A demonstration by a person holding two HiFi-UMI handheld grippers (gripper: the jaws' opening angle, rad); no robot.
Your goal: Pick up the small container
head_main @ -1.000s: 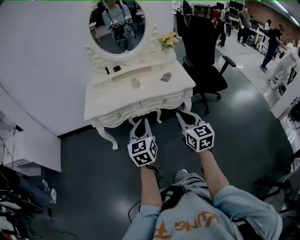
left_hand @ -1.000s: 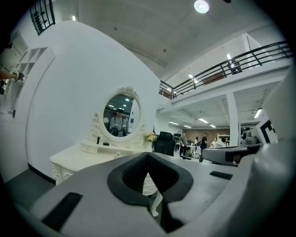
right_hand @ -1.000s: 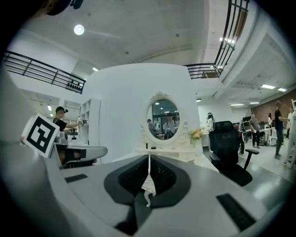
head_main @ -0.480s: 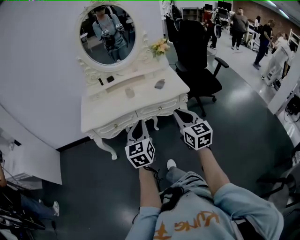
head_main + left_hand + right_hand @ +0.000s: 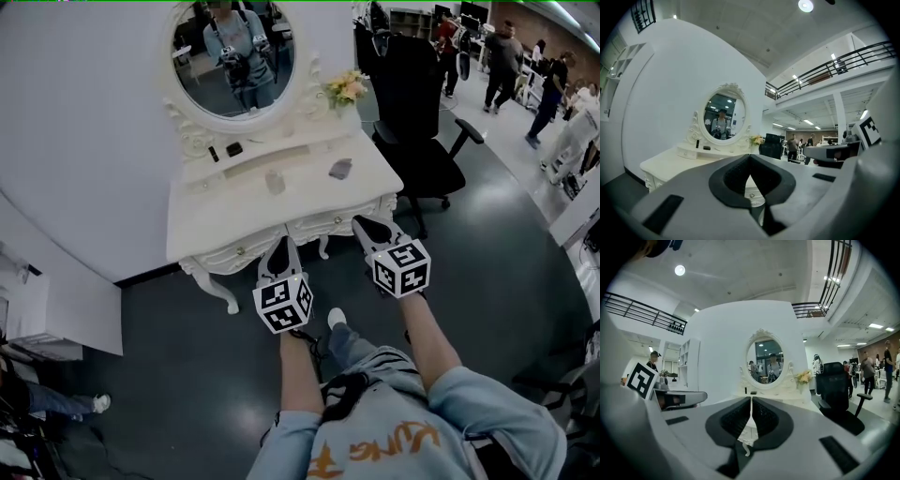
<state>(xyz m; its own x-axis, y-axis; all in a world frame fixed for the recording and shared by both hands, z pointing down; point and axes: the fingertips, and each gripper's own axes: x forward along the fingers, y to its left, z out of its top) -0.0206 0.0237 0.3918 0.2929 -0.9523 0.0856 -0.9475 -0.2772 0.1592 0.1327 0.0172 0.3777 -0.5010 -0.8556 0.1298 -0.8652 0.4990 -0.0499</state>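
The small container (image 5: 275, 181), a pale translucent jar, stands near the middle of the white dressing table (image 5: 220, 214). A grey lump-like object (image 5: 339, 169) lies to its right. My left gripper (image 5: 282, 245) hovers over the table's front edge, short of the jar, with its jaws shut and empty. My right gripper (image 5: 363, 223) is level with it at the table's front right corner, also shut on nothing. In the left gripper view the left gripper (image 5: 750, 156) points at the table (image 5: 665, 161). The right gripper (image 5: 751, 398) faces the mirror (image 5: 768, 363). I cannot make out the jar in either gripper view.
An oval mirror (image 5: 232, 58) and a raised shelf with small dark items (image 5: 225, 150) stand at the table's back. Flowers (image 5: 345, 89) sit at the back right. A black office chair (image 5: 412, 108) is right of the table. Several people stand at the far right.
Both grippers stay shut and side by side before the table. The head view swung left, then back right, and the table lies a little nearer the grippers. People in the background have walked.
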